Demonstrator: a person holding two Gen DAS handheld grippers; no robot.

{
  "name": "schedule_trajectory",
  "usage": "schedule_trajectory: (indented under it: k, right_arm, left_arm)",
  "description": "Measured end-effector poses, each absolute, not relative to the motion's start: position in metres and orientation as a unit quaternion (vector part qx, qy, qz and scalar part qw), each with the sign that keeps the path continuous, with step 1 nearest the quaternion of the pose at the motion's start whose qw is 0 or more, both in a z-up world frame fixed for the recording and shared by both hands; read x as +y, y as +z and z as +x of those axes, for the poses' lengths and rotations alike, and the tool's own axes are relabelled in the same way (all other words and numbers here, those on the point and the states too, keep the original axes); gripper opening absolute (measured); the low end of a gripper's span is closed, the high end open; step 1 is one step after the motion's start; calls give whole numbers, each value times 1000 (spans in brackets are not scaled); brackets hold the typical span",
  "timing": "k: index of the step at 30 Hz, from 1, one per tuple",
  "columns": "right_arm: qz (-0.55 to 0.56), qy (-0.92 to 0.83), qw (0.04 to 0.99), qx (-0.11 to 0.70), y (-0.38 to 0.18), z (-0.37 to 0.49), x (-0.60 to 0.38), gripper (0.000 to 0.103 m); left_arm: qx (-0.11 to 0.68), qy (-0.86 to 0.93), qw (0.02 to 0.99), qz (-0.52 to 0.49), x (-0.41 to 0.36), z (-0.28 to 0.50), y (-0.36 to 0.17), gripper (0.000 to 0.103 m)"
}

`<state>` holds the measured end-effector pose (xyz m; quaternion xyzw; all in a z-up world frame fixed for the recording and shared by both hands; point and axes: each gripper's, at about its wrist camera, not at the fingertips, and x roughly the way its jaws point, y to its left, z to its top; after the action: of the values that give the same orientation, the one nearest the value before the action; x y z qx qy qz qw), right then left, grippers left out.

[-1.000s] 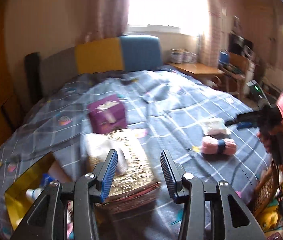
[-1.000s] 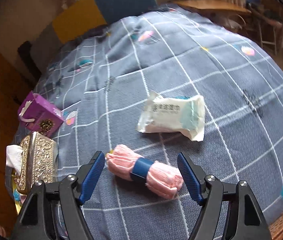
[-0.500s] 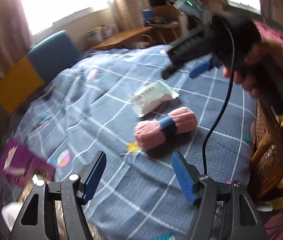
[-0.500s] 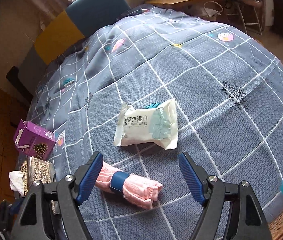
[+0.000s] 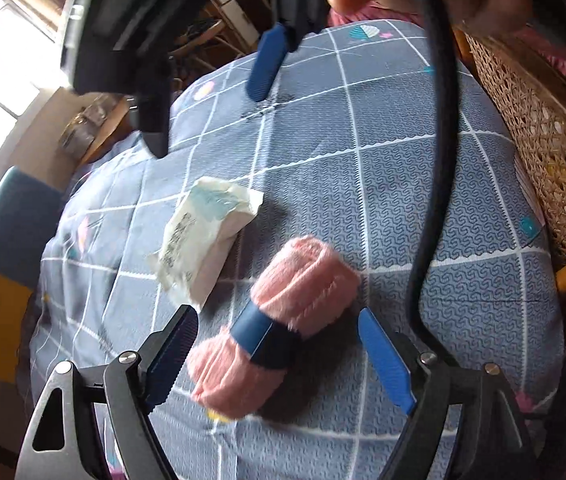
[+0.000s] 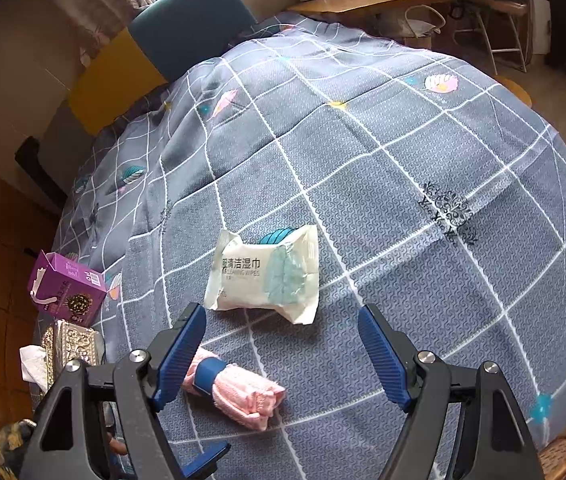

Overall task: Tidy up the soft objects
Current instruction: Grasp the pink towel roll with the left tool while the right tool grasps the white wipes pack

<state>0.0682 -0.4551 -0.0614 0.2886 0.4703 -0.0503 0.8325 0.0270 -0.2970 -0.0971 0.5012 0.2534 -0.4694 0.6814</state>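
Left gripper (image 5: 279, 352): jaws spread, straddling rolled pink towel with blue band (image 5: 279, 328) on grey checked quilt (image 5: 403, 184). Advice: close across the band, squarely. Right gripper (image 6: 283, 356): jaws spread, empty; white wet-wipes pack (image 6: 267, 276) at twelve o'clock. Right view alone shows purple carton (image 6: 69, 288) at nine o'clock; left alone, wicker basket (image 5: 539, 128) at three.

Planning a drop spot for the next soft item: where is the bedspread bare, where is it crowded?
Bare: the wide grey checked bedspread beyond and right of the white wet-wipes packet. Crowded: the left edge, where the purple carton and ornate metallic tissue box sit, and the near strip with the pink rolled towel with a blue band between the open left gripper.
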Motion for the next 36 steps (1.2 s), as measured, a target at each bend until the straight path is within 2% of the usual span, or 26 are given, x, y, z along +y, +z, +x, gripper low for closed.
schedule_trajectory:
  k: [4,6,8,11,17,25,30,31,32,33,34,35,36]
  right_arm:
    - [270,-35,834,480,-62,77,-457,79]
    - [263,-29,834,485,-64,82,-458,79]
    - [251,-20,834,491,-66,90,-458,79]
    - [217,-2,839,499,-65,104,-454,79]
    - [58,65,859,504,-59,132,-422,80]
    - [-143,132,815,545,-91,157,-370,93]
    - [-222,118,781,572,-119,175,-356,94]
    - [-229,110,778,575,-123,178,-356,93]
    - [-226,107,775,580,-126,181,-357,83]
    - [-214,108,775,585,-126,183,-360,58]
    - [-209,93,781,582,-124,184,-363,57]
    - [-198,83,786,580,-122,185,-365,52]
    - [-183,80,790,580,-120,185,-368,49]
  left_arm:
    - [276,-485,667,494,-302,34,-108,83]
    - [289,-490,665,483,-300,37,-114,69]
    - [283,-482,685,468,-296,37,-113,47]
    - [307,-479,713,409,-282,50,-96,35]
    - [359,-434,762,320,-248,63,-71,29]
    - [480,-382,775,150,-185,79,-72,22]
    - [477,-365,785,150,-190,85,-77,21]
    - [468,-368,788,157,-195,86,-76,21]
    - [464,-370,788,166,-202,89,-75,21]
    - [464,-373,784,173,-208,90,-76,21]
    - [466,-375,781,181,-214,92,-80,18]
    - [468,-369,780,189,-219,94,-87,9]
    - [473,-365,780,186,-221,99,-92,7]
